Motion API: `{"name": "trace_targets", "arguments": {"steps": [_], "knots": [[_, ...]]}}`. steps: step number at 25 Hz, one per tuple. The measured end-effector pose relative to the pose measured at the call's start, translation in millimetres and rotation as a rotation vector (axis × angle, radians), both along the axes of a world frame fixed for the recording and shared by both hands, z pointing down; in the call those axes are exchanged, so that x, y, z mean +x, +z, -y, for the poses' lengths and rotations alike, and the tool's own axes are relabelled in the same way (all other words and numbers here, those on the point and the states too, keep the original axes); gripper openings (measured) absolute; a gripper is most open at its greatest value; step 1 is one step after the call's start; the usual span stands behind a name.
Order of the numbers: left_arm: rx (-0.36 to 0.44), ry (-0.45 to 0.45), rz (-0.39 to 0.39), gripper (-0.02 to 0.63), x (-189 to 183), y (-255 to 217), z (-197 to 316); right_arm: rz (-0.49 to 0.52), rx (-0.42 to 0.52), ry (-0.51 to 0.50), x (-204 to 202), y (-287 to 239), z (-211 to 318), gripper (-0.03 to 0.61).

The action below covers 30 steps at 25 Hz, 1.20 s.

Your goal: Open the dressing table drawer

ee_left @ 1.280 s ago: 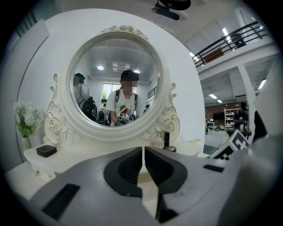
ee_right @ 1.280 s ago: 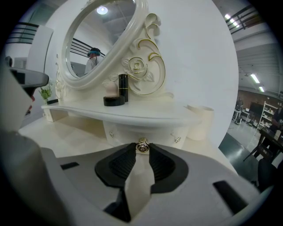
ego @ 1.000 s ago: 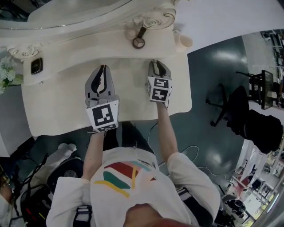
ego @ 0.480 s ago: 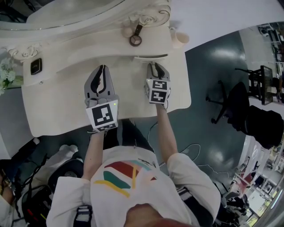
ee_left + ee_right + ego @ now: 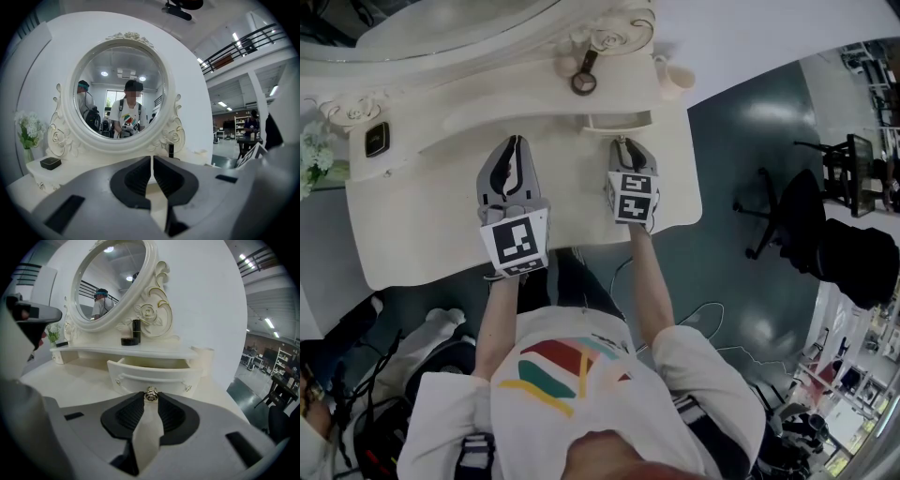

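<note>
At the bottom of the right gripper view, your right gripper [image 5: 150,398] is clamped on the small metal knob [image 5: 150,393] of the drawer [image 5: 150,376]. Your left gripper [image 5: 152,164] hangs over the tabletop [image 5: 422,225] with its jaws pressed together on nothing. Just beyond the knob, centre frame, the drawer stands partly out from under the shelf [image 5: 140,351]. The opening looks begun but unfinished, and more pull is likely needed. Only a strip of its inside shows, and that strip looks bare. Farther right, a pale cup [image 5: 206,355] stands near the shelf's end, its contents hidden.
</note>
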<state>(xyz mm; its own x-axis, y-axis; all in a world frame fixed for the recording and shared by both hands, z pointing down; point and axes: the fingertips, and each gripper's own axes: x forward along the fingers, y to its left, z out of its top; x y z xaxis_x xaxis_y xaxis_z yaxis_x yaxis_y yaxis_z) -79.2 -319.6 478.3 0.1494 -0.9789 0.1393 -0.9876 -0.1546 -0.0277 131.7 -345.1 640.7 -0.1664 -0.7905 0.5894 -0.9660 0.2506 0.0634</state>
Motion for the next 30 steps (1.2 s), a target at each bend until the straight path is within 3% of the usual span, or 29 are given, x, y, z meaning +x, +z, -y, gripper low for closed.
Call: {"name": "trace_targets", "arguments": {"steps": [30], "knots": [[0.007,0.018,0.006,0.015,1,-5,-20,-0.010,-0.011,0.018,5,0,-28,0.083]]}}
